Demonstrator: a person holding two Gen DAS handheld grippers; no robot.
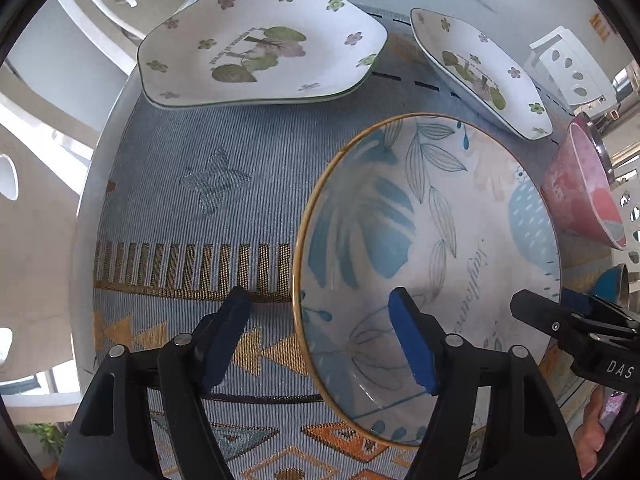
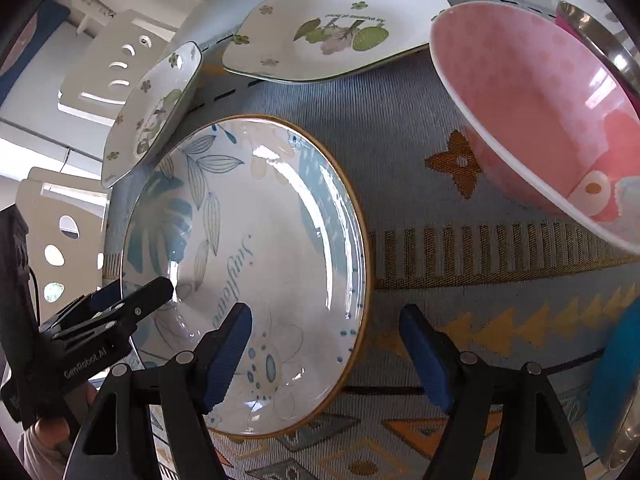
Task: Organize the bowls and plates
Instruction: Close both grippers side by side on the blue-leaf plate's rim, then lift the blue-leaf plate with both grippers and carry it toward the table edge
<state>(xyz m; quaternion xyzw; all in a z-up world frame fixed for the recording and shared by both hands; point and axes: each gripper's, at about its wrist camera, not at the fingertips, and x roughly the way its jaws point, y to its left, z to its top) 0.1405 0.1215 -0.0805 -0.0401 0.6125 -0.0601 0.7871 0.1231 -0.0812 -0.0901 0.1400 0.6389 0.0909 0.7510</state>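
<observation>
Round gold-rimmed leaf-print plate (image 1: 432,264) is lying on the woven patterned surface (image 1: 192,200); our left claw (image 1: 320,340) is straddling its left rim, jaws parted. Through the right view, our right claw (image 2: 326,354) is straddling its right rim unpinched, pink bowl (image 2: 536,120) nearby.

Plates with blue leaf print and gold rim: one (image 1: 432,240), round and deep, lying on the woven cloth.
Plates with green and purple flowers: two, both white with a wavy edge; one (image 1: 260,46) lies flat at the far side, the other (image 1: 480,72) sits beside it to the right.
Pink bowls: one (image 2: 536,108), dotted inside, with a white rim.
Blue bowls: one (image 2: 616,384), only partly seen at the edge of the right wrist view.
Steel bowls or basins: one (image 2: 600,40), just a shiny rim showing behind the pink bowl.
Patterned cloths: one (image 1: 208,200), blue-grey with gold and orange shapes.
</observation>
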